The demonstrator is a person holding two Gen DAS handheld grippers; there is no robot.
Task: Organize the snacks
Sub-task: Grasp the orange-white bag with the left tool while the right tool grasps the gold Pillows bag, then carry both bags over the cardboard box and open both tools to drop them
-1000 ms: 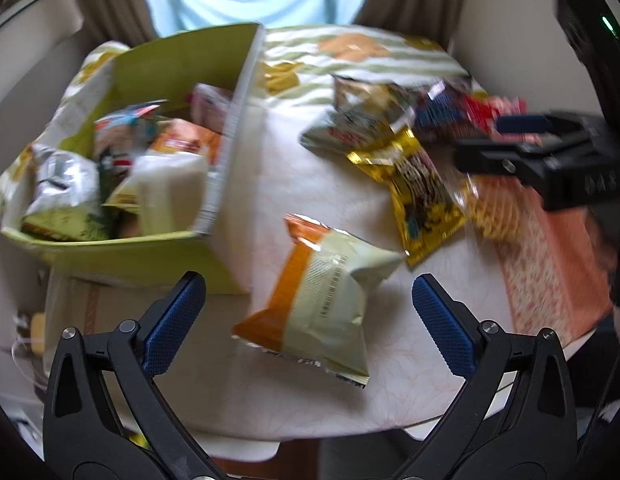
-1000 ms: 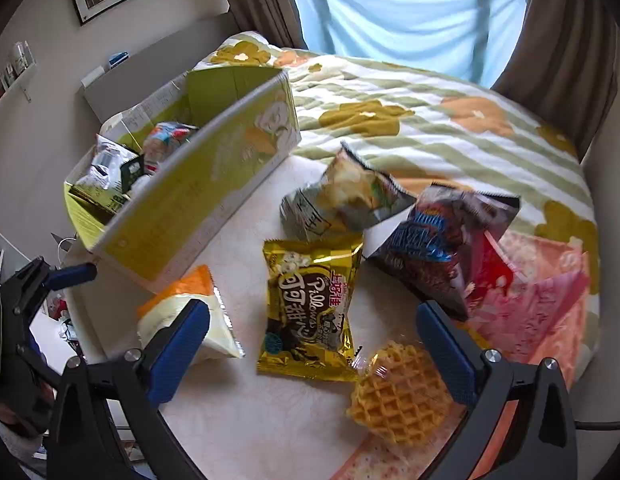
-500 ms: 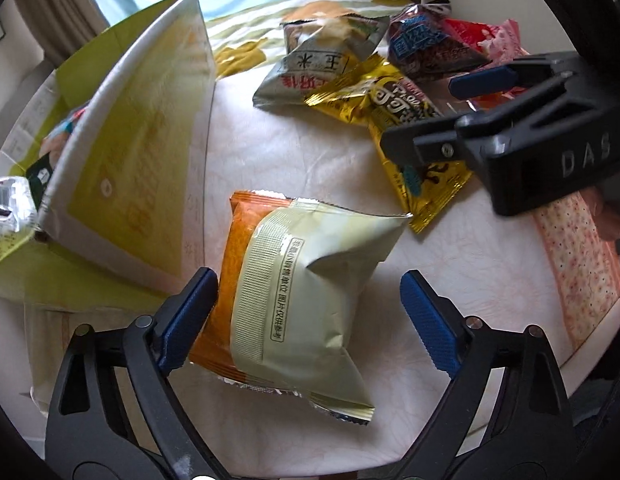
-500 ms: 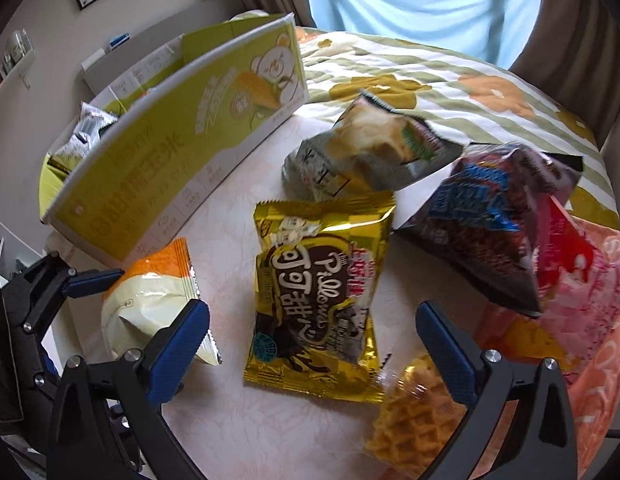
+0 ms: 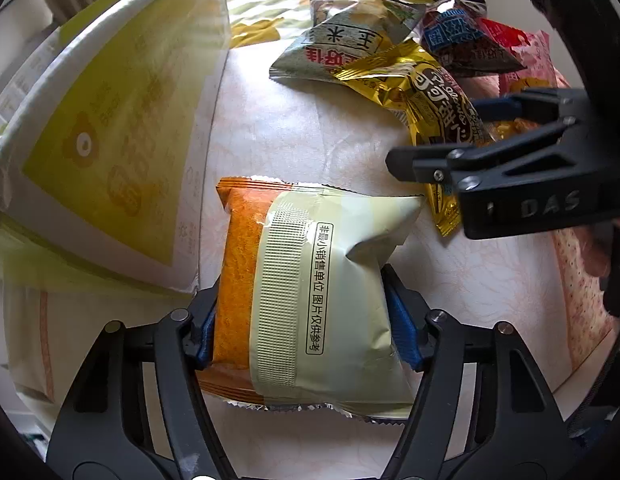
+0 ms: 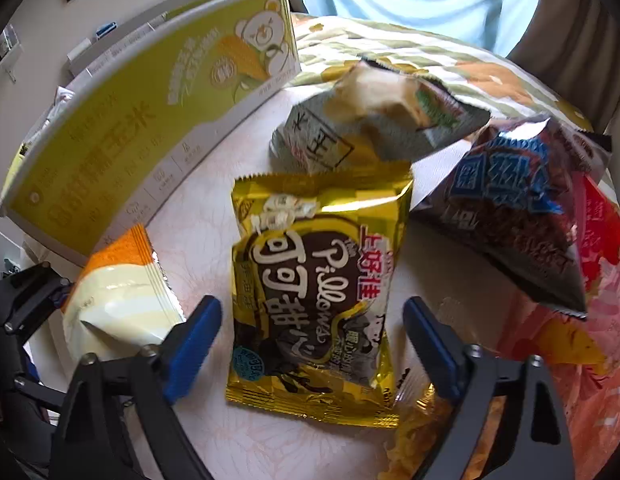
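Round bench [image 5: 302, 136] with pale floral cloth, curtained window behind. Yellow-green cardboard box [image 6: 122, 140], bear and corn print, at left. Left hand-held gripper [image 5: 306, 332] just closed, pads pressing orange-and-cream foil snack packet [image 5: 310, 292]. Right hand-held gripper [image 6: 310, 340] narrowing, pads clear of gold "Pillows" bag [image 6: 314, 276] between them.

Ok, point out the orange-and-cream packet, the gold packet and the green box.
orange-and-cream packet [image 5: 310, 296]: left wrist view, middle of its cream face.
gold packet [image 6: 314, 280]: right wrist view, its dark printed centre.
green box [image 6: 150, 132]: right wrist view, its long side wall.
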